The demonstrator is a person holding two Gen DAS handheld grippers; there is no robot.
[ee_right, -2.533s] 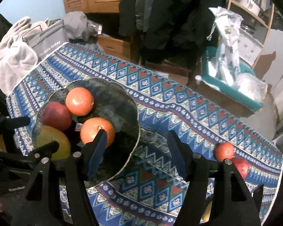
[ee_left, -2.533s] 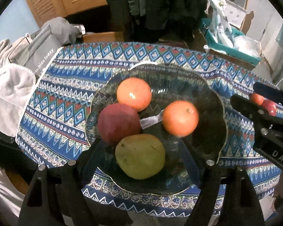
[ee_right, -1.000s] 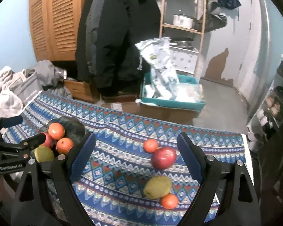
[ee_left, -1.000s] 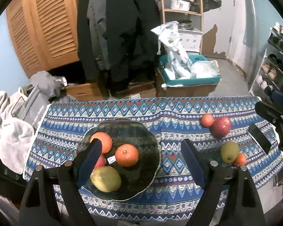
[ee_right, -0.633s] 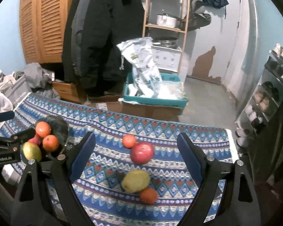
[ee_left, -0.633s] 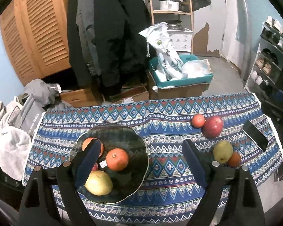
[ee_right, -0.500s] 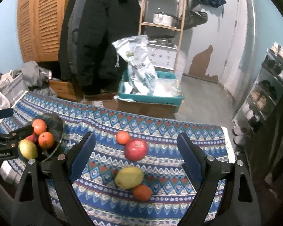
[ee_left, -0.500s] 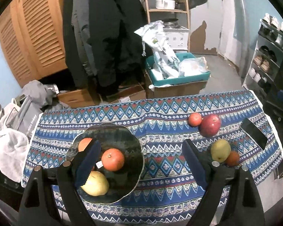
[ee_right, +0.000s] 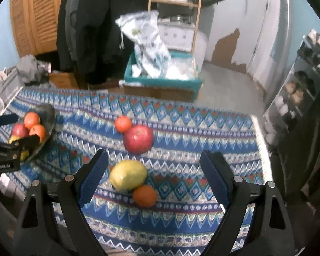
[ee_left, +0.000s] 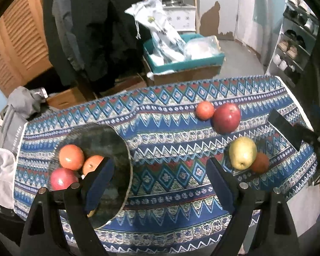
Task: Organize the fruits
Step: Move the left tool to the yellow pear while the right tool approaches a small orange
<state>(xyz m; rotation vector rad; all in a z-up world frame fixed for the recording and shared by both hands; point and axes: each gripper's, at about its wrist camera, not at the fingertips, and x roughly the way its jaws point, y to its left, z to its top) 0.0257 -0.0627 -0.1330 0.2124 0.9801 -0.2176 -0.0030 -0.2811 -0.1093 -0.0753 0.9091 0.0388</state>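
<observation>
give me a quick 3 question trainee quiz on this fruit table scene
1. True or false: the right claw is shut on the pear.
2. How many fruits lie loose on the tablecloth, outside the glass bowl?
3. Which fruit touches the large red apple: A) small orange fruit B) pear C) none

Key: 1 false, it is open with nothing held; 2 four; 3 A
</observation>
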